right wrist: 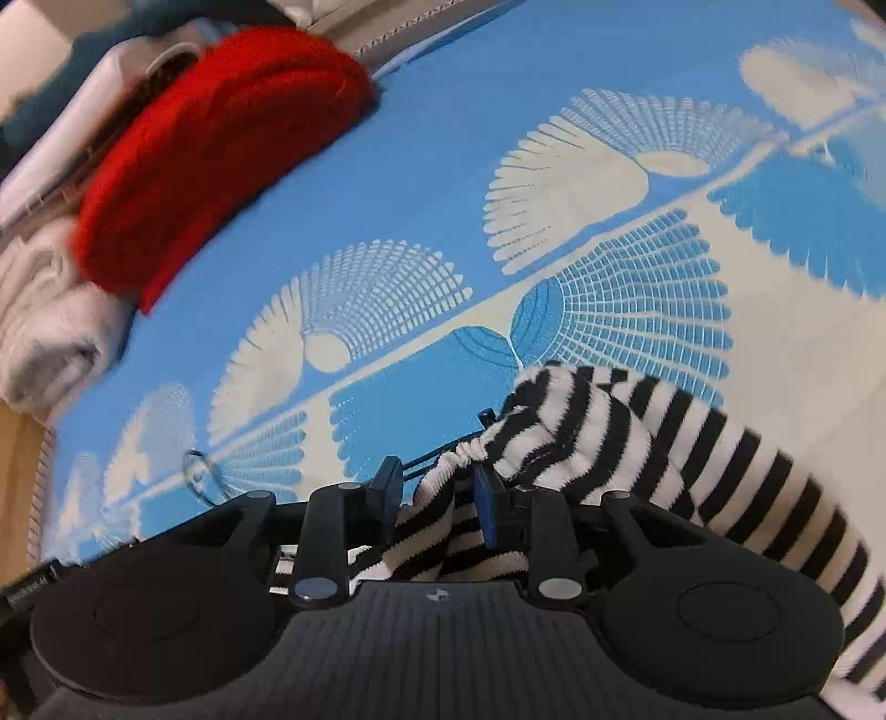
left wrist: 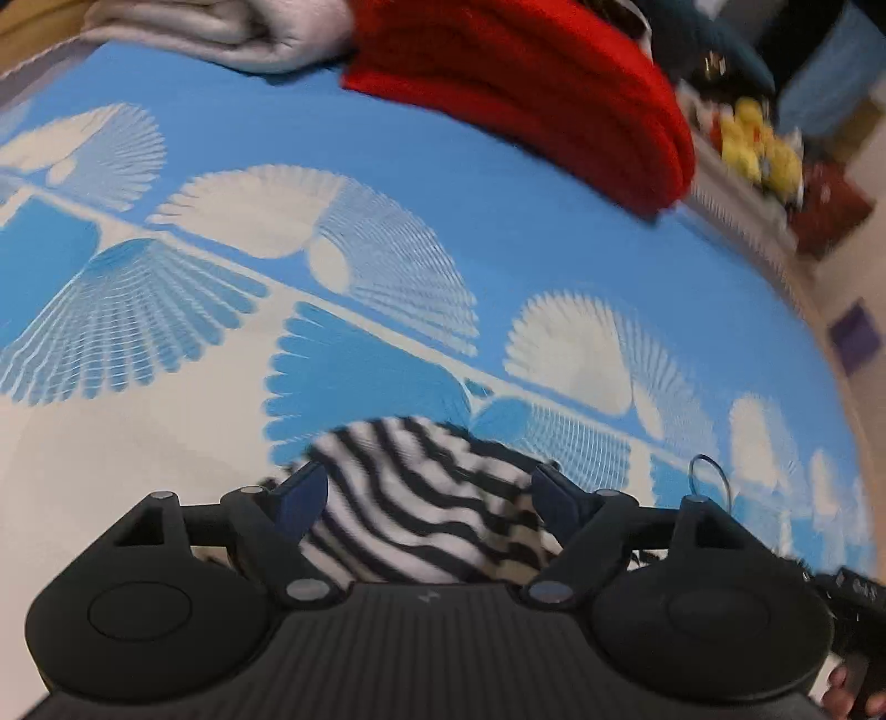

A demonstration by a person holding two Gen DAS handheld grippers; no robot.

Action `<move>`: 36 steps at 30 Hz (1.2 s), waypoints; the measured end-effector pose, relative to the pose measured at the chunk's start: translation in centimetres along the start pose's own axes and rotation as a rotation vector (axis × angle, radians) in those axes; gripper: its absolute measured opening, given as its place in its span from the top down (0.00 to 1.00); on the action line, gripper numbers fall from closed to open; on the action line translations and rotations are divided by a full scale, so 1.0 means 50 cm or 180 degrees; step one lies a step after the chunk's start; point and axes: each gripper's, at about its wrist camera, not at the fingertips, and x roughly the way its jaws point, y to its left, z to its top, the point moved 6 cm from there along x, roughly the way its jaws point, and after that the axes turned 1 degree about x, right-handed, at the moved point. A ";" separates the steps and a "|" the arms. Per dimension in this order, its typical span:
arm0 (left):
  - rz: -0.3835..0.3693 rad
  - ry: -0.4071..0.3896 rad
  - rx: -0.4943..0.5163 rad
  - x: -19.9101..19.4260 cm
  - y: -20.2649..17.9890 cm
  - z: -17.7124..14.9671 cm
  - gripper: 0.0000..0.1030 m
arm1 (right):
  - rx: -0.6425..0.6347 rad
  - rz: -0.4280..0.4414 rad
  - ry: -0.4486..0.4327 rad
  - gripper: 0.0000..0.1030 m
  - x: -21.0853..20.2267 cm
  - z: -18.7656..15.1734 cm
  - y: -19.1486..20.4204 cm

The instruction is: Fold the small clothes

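A black-and-white striped garment (left wrist: 421, 531) lies bunched on the blue and white bed cover (left wrist: 387, 138). My left gripper (left wrist: 431, 487) stands wide open over it, with the striped cloth filling the gap between its fingers. In the right wrist view the same striped garment (right wrist: 637, 443) runs off to the lower right. A gathered fold of it sits between the fingers of my right gripper (right wrist: 437, 493), which is shut on it, and more cloth drapes over the right finger.
A folded red knit (left wrist: 526, 83) (right wrist: 210, 149) and pale grey folded cloth (left wrist: 232, 33) (right wrist: 44, 310) lie at the far side of the bed. Yellow items (left wrist: 758, 144) sit beyond the bed's edge. A thin wire loop (right wrist: 196, 471) lies on the bed cover (right wrist: 443, 166).
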 end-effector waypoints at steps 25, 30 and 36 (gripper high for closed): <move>-0.0312 0.0134 0.0594 -0.236 0.195 -0.322 0.04 | -0.1004 -0.0992 -0.0538 0.45 -0.339 -0.242 -0.191; -0.0356 0.0146 0.0405 -0.218 0.201 -0.332 0.04 | -0.0906 -0.1025 -0.0394 0.45 -0.310 -0.248 -0.205; -0.0407 0.0091 0.0755 -0.224 0.174 -0.333 0.74 | -0.1074 -0.0973 -0.0276 0.87 -0.286 -0.261 -0.193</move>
